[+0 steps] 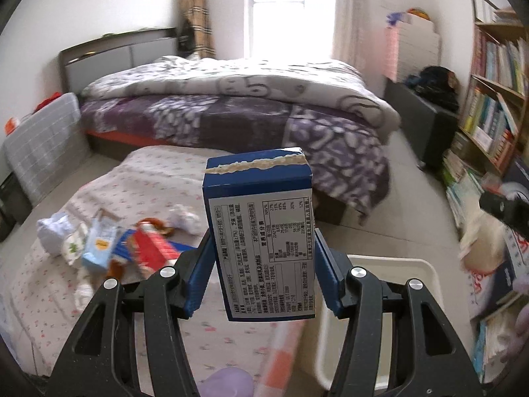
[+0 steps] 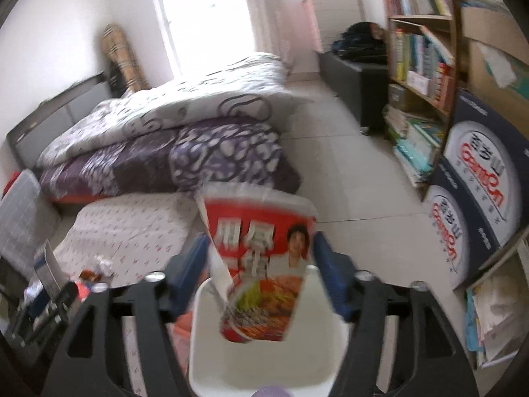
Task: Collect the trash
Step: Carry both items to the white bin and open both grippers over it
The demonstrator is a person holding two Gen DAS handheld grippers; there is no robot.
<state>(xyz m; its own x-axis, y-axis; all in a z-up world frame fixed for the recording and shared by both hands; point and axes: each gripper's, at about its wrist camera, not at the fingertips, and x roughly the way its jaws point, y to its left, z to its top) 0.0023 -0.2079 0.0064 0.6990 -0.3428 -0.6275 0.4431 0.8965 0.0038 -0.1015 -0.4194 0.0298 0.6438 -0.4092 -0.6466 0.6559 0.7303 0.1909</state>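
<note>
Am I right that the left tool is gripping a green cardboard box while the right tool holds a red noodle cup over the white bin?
Not quite: the cardboard box in the left tool is blue, as the left wrist view shows. The right tool does hold the red noodle cup over the white bin.

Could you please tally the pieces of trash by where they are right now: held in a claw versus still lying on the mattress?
Held in a claw: 2, the blue box in the left claw and the red noodle cup in the right claw.
Lying in the pile on the mattress: about 5, overlapping, so not exact.
Total: about 7.
</note>
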